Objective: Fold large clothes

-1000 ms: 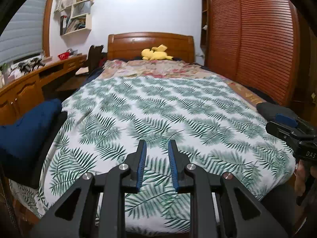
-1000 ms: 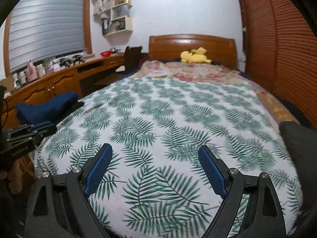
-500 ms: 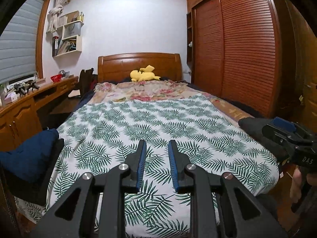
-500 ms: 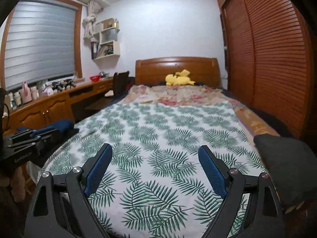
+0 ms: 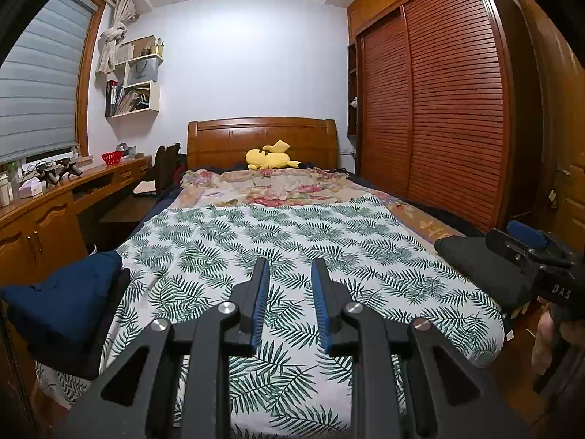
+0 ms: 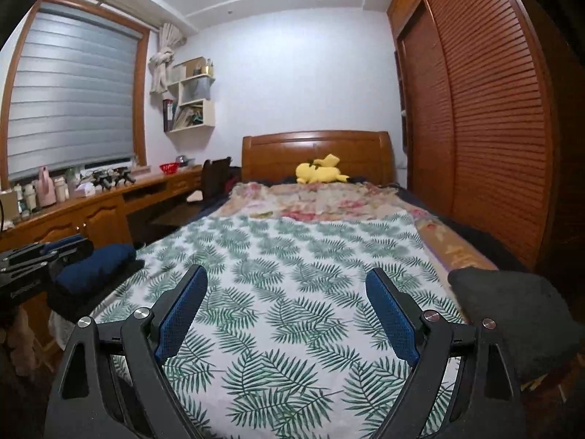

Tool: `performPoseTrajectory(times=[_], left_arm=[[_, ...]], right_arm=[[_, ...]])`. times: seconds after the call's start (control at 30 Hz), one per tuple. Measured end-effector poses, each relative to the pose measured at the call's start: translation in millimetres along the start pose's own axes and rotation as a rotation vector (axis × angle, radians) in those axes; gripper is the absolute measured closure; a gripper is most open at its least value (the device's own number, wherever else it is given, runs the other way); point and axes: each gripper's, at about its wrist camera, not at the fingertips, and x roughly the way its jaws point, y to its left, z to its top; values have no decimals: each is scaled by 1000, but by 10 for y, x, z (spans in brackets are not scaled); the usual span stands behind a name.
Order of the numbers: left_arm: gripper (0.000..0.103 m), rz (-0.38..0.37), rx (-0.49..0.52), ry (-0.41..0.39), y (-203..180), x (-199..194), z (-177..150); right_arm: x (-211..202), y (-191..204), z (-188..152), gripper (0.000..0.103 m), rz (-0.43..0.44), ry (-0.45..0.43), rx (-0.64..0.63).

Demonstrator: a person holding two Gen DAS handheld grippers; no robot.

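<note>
A white sheet with green palm leaves (image 5: pixel 226 234) (image 6: pixel 299 256) lies spread flat over the bed. At its near left corner rests a folded navy garment (image 5: pixel 62 300) (image 6: pixel 95 269), and at its near right corner a folded dark grey garment (image 5: pixel 482 267) (image 6: pixel 512 311). My left gripper (image 5: pixel 289 261) hovers above the foot of the bed, jaws only a narrow gap apart with nothing between them. My right gripper (image 6: pixel 286 270) hovers beside it, wide open and empty. Each view catches the other gripper at its edge: right gripper (image 5: pixel 530 252), left gripper (image 6: pixel 44 252).
A wooden desk (image 6: pixel 91 208) with bottles runs along the left wall, with a chair (image 6: pixel 215 172) by it. Slatted wardrobe doors (image 5: pixel 438 109) close off the right side. A floral blanket (image 5: pixel 278 186), a yellow plush toy (image 5: pixel 270 157) and the headboard (image 5: pixel 261 135) lie at the far end.
Both grippers have risen and drawn back from the bed, so the sheet sits lower and more wall and ceiling show. Neither pair of jaws has changed width.
</note>
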Motion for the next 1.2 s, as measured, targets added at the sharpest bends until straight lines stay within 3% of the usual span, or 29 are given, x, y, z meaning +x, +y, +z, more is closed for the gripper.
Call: performPoseTrajectory(times=[1.2], left_arm=[[79,2,-1,22,8,55,-78]], right_arm=[[34,19,-65,13,4,15,11]])
